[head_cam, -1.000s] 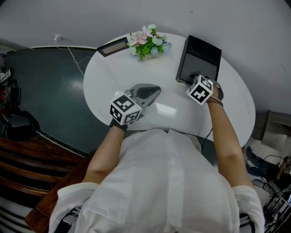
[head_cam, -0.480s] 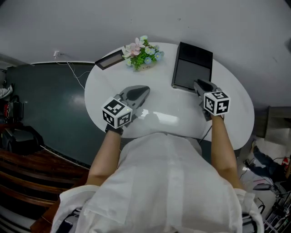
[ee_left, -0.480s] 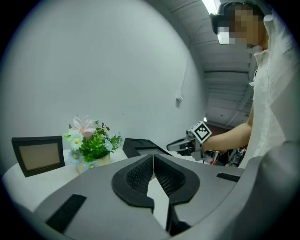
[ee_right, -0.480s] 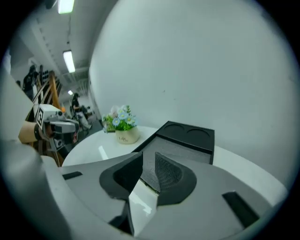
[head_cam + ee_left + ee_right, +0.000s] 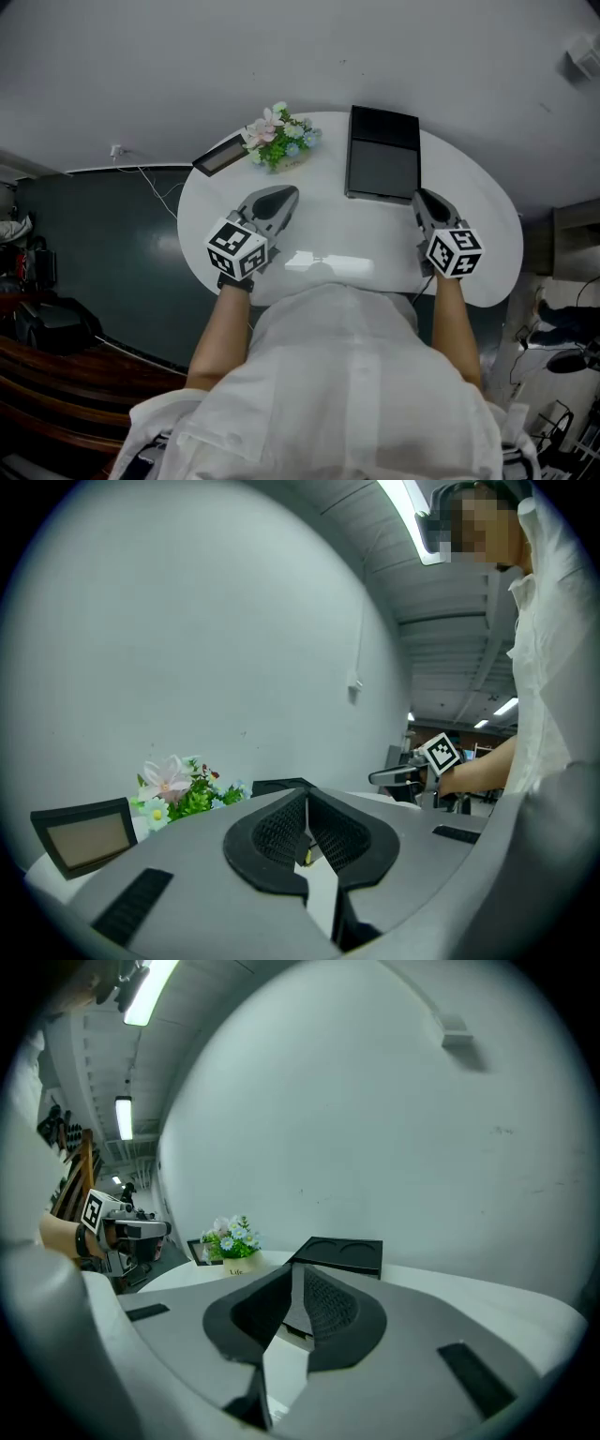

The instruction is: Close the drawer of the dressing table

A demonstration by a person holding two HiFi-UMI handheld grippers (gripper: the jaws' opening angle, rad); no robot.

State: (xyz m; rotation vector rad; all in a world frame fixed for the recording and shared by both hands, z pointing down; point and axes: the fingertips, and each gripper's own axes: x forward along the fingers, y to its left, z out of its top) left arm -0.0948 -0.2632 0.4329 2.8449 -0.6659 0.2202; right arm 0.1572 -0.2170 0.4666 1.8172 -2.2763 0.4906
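Observation:
The dressing table's black box (image 5: 382,155) stands at the back of the white oval table (image 5: 497,234); its front looks flush, with two round recesses on top (image 5: 342,1253). No open drawer shows. My right gripper (image 5: 419,195) hovers just in front of the box's right corner, apart from it. Its jaws are closing and almost meet (image 5: 292,1274), with nothing between them. My left gripper (image 5: 284,194) is held over the table's left half, shut and empty (image 5: 306,799).
A small pot of flowers (image 5: 278,134) and a little framed panel (image 5: 218,155) stand at the back left of the table. Dark floor (image 5: 94,225) lies to the left, a white wall behind. A cable hangs below the table's right edge.
My right gripper has drawn back from the front of the black box, risen and rolled its marker cube over. The left gripper has lifted a little. The box's front now looks flush.

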